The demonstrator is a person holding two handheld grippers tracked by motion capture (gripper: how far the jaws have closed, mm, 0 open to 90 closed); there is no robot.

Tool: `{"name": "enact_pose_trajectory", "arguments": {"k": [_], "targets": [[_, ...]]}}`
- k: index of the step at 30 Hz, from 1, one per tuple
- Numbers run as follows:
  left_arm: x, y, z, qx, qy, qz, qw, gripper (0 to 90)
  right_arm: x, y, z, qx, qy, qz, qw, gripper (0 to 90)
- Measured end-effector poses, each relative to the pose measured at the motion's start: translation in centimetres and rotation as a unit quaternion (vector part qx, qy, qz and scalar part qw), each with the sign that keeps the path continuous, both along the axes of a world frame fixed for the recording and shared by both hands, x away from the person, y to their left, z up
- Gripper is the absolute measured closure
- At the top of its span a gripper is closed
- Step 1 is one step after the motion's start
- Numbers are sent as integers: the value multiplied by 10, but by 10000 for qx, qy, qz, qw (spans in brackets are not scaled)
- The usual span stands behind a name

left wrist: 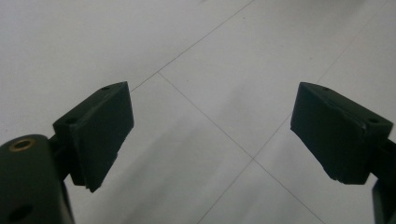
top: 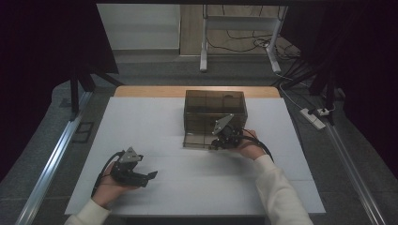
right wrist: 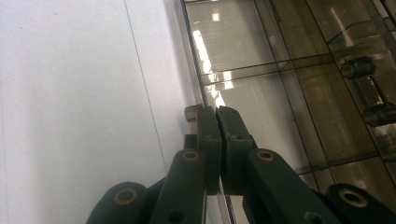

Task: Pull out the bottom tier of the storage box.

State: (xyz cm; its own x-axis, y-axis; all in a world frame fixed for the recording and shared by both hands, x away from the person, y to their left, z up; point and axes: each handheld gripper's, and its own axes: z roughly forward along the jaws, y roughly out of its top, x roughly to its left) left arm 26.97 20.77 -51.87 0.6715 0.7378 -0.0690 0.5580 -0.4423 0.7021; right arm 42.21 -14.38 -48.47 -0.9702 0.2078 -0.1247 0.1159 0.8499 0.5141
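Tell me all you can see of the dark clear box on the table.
The box is of smoke-tinted clear plastic, rectangular, with thin divider lines. It stands upright at the far middle of the white table. Its front panel lies folded down flat. The right tongs are shut on that panel's edge, beside a small knob.

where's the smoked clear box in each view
High view: the smoked clear box stands at the table's centre-back, its front panel folded down, the right gripper at it.
Left gripper view: white table surface between the open fingers.
Right gripper view: the box's panel spans the right half, its edge between the shut fingers.
Shared landmark: the white table.
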Motion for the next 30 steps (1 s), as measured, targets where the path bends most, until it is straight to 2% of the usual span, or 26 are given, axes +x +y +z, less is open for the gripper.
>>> {"name": "enact_pose_trajectory", "arguments": {"k": [24, 30], "targets": [[0, -1, 0, 22, 10, -22, 10000, 126, -2, 0, 1, -49, -8, 26, 10000, 872], [0, -1, 0, 22, 11, -25, 10000, 126, -2, 0, 3, 107, -12, -76, 9999, 748]]}}
